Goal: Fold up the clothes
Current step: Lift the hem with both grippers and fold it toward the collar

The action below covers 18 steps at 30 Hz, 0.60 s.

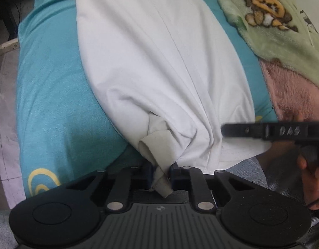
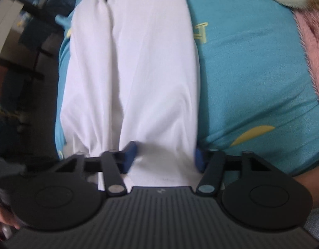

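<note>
A white garment point(image 1: 155, 62) lies lengthwise on a teal bedsheet point(image 1: 49, 83), folded into a long narrow strip. My left gripper point(image 1: 161, 176) is shut on the garment's near corner, where a cream ribbed cuff point(image 1: 157, 147) bunches between the jaws. In the right wrist view the same white garment point(image 2: 134, 72) runs away from me. My right gripper point(image 2: 164, 157) is open, its blue pads point(image 2: 129, 153) standing on either side of the garment's near hem. The right gripper's black finger point(image 1: 263, 131) also shows at the right edge of the left wrist view, held by a hand point(image 1: 311, 178).
A green fleece blanket with a lion print point(image 1: 267, 14) and a pink fleece point(image 1: 292, 87) lie at the right of the bed. The bed's left edge drops to a grey floor point(image 1: 3, 103). Dark furniture point(image 2: 24, 62) stands beyond the bed's left side.
</note>
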Available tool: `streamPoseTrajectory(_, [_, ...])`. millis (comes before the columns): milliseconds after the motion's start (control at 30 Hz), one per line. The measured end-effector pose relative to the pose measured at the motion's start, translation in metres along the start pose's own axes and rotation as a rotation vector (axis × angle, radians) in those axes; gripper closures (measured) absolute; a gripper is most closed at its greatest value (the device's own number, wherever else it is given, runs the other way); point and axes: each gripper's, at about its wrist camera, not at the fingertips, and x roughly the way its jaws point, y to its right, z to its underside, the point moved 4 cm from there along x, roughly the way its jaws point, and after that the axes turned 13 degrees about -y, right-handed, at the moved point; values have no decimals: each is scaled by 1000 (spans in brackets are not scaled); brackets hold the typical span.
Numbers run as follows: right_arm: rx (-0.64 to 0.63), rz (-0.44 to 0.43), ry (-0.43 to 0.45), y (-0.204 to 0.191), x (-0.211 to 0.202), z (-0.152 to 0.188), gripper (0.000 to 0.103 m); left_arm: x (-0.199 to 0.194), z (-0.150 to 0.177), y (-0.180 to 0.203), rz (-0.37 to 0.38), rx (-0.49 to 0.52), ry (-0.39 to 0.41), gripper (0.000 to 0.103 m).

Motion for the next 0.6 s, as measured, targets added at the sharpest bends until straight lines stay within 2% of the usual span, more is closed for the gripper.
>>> streamPoseTrajectory(33, [-23, 15, 7, -4, -2, 3, 87, -6, 2, 1, 1, 1, 24, 90])
streamPoseTrajectory(67, [-34, 8, 18, -6, -6, 4, 95, -13, 6, 2, 13, -7, 56, 90])
streamPoseTrajectory(233, [7, -141, 154, -2, -54, -1, 96, -70, 19, -20, 262, -140, 357, 91])
streamPoseTrajectory(300, [14, -188, 212, 2, -75, -2, 96, -90, 25, -29, 342, -198, 439, 92])
streamPoseTrajectory(400, [6, -258, 284, 4, -106, -2, 96, -117, 30, -25, 389, -215, 539, 93])
streamPoseTrajectory(600, [-59, -311, 405, -21, -162, 3, 96, -179, 42, 5, 379, -182, 675, 94])
